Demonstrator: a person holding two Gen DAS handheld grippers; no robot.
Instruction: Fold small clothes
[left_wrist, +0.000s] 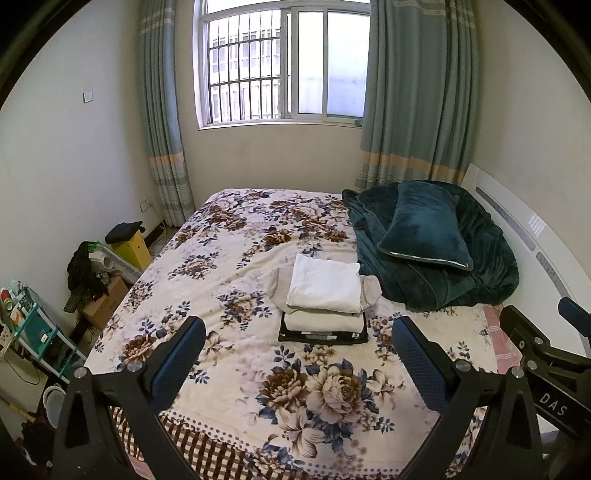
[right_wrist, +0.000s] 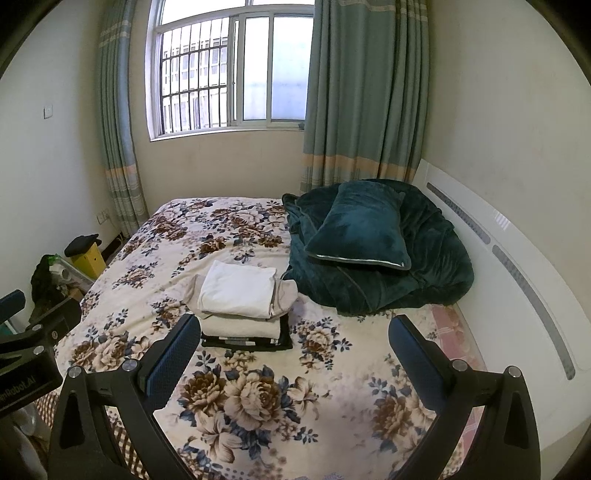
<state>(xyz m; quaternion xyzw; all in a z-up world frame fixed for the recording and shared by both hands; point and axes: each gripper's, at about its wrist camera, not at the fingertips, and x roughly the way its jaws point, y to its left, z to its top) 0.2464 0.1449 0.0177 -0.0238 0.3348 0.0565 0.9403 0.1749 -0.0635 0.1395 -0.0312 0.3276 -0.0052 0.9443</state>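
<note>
A stack of folded small clothes (left_wrist: 324, 295) lies in the middle of the floral bedspread (left_wrist: 236, 254): a white piece on top, beige pieces under it, a black one at the bottom. The stack also shows in the right wrist view (right_wrist: 240, 295). My left gripper (left_wrist: 298, 338) is open and empty, held above the near part of the bed, short of the stack. My right gripper (right_wrist: 294, 336) is open and empty too, with its left finger (right_wrist: 173, 354) just in front of the stack. The right gripper's body shows at the right edge of the left wrist view (left_wrist: 543, 354).
A dark green blanket (left_wrist: 436, 258) with a matching pillow (left_wrist: 424, 229) is heaped at the bed's right, against a white headboard (left_wrist: 517, 229). Boxes, a yellow bin (left_wrist: 133, 247) and a shelf crowd the floor to the left. A window and curtains stand beyond.
</note>
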